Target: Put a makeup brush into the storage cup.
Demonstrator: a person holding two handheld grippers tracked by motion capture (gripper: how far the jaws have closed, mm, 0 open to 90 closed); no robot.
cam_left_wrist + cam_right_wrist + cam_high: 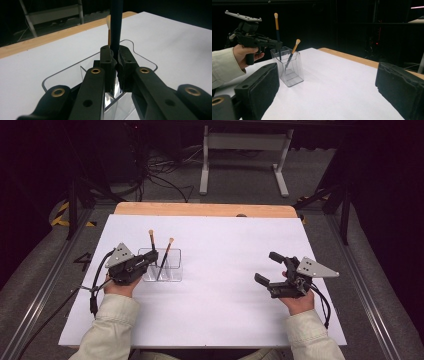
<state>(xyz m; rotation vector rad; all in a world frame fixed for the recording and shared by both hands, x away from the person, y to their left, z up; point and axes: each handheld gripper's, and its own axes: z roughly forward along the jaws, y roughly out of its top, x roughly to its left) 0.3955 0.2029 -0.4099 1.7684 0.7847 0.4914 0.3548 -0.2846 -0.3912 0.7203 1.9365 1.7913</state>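
Observation:
A clear two-compartment holder (172, 270) stands left of centre on the white table (230, 285). My left gripper (151, 256) is shut on the dark handle of a makeup brush (151, 240), which stands upright in the holder's left compartment. Along the left gripper's jaws, the pads (123, 66) clamp the brush handle (116, 25) above the holder's rim (140, 52). A second brush (166, 254) leans in the right compartment, and its cream tip (108, 21) is just behind the handle. My right gripper (269, 268) rests open and empty at the right. Its view also has the left gripper (275, 45), the held brush (277, 26), the leaning brush (294, 51) and the holder (290, 71).
A wooden strip (205, 210) runs along the table's far edge. Beyond it stands a white frame's leg (204, 167) on the dark floor. Cables (100, 285) trail from the left gripper over the table's left side. White tabletop lies bare between the two grippers.

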